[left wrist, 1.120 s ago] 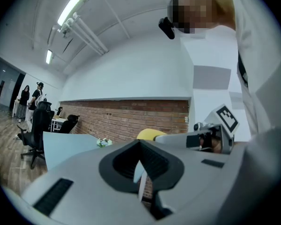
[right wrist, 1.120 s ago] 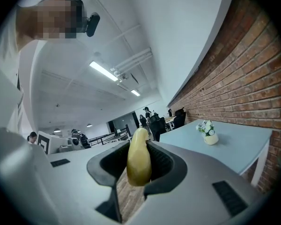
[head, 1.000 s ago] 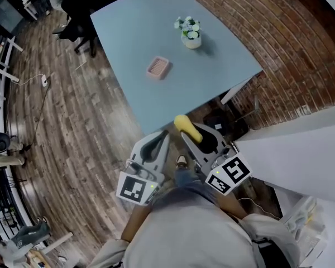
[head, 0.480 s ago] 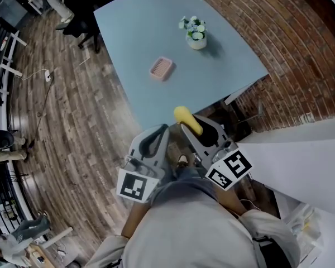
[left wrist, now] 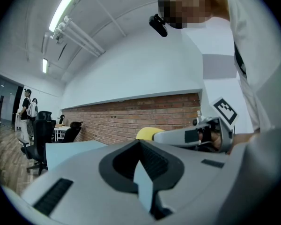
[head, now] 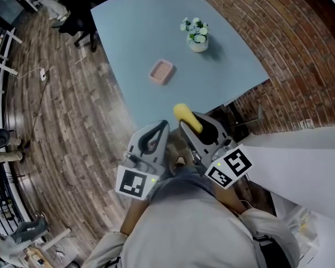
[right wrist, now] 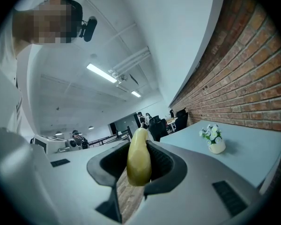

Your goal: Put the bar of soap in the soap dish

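Note:
A pink soap dish [head: 161, 71] lies empty near the middle of the light blue table [head: 139, 27]. My right gripper [head: 184, 118] is shut on a yellow bar of soap [head: 185, 116], held level at the table's near edge, well short of the dish. In the right gripper view the soap [right wrist: 139, 161] stands on edge between the dark pads. My left gripper [head: 163, 127] hangs beside it on the left, jaws together and holding nothing. From the left gripper view, the soap [left wrist: 147, 133] pokes out of the right gripper [left wrist: 187, 136].
A small white pot of flowers [head: 197, 35] stands at the table's far right, also in the right gripper view as the pot [right wrist: 214, 139]. A brick wall [head: 301, 49] borders the table on the right. Office chairs [left wrist: 37, 142] and people stand beyond the table's far end.
Both grippers have moved forward together toward the table; the soap now overlaps its near edge. The grip on the soap is unchanged.

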Demonstrator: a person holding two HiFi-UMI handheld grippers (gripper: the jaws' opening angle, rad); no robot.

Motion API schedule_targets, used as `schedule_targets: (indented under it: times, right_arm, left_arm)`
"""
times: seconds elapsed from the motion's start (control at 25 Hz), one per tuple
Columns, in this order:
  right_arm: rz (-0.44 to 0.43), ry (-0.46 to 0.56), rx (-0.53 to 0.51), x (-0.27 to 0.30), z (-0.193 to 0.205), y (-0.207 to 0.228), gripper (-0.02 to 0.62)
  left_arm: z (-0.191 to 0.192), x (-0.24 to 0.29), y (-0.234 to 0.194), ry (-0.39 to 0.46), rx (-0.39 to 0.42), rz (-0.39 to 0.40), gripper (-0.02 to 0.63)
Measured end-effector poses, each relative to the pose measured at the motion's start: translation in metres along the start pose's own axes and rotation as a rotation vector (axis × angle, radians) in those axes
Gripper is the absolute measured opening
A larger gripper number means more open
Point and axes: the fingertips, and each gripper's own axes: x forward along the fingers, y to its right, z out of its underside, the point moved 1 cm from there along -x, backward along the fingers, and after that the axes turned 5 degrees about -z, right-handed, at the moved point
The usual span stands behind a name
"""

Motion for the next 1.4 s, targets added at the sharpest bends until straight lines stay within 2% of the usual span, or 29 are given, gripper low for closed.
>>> schedule_targets:
  times: [0.48, 0.76, 1.2, 1.4]
  right_arm:
    - [0.065, -0.018, -0.009, 0.069, -0.004, 0.033, 0.117]
    - [0.120, -0.020, -0.020, 0.120, -0.013, 0.046, 0.117]
    - [0.212, -0.026, -0.009, 0.187, -0.006, 0.064, 0.117]
    - [0.259, -0.072, -0.034, 0.201, 0.003, 0.073, 0.117]
  left_arm:
    - [-0.003, 0.044, -0.071, 0.017, -0.022, 0.060, 0.003]
    - [-0.010, 0.069, -0.120, 0.024, -0.027, 0.124, 0.003]
    - [-0.004, 0.097, -0.193, 0.004, -0.039, 0.207, 0.003]
    - [0.009, 0.110, -0.210, -0.016, -0.062, 0.234, 0.003]
